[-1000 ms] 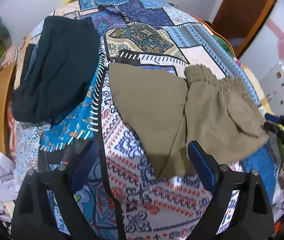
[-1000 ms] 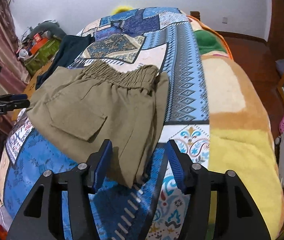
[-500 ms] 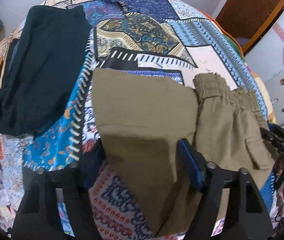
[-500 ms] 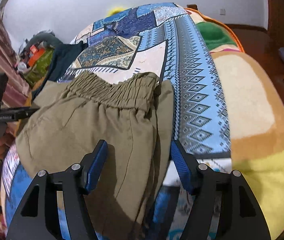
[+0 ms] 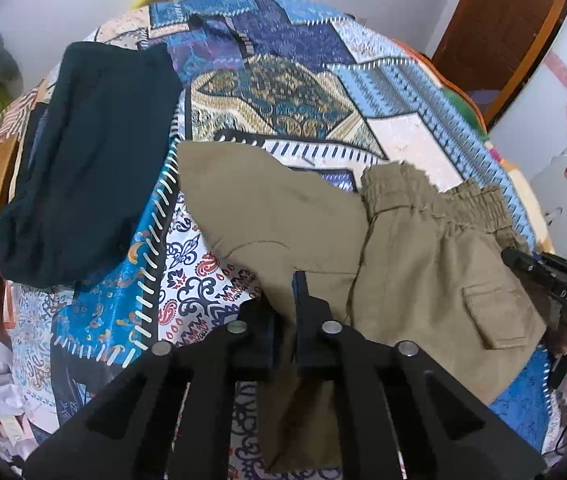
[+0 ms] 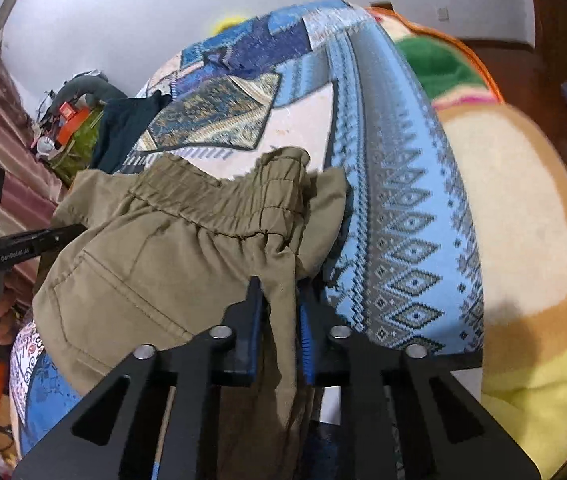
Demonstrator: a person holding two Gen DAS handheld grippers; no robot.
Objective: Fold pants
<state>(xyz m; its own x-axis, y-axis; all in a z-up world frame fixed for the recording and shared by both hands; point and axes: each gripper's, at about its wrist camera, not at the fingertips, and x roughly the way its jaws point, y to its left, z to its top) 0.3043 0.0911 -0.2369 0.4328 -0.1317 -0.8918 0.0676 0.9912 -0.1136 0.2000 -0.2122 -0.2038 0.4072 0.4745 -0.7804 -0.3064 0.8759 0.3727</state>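
Khaki pants gripped at both ends, folding partly done

The pants [image 5: 423,276] lay on the bed [image 6: 399,184], legs already doubled toward the waistband; further folds remained. The left tool [image 5: 289,300] and right tool [image 6: 279,312], spread apart a second earlier, were now clamped on the cloth.

Soft even indoor light, fisheye-warped edges; right view motion-blurred

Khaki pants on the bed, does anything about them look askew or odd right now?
Yes. The khaki pants lie unevenly: the elastic waistband is bunched and rumpled, and one leg panel splays sideways over the patterned bedspread, so the edges don't line up.
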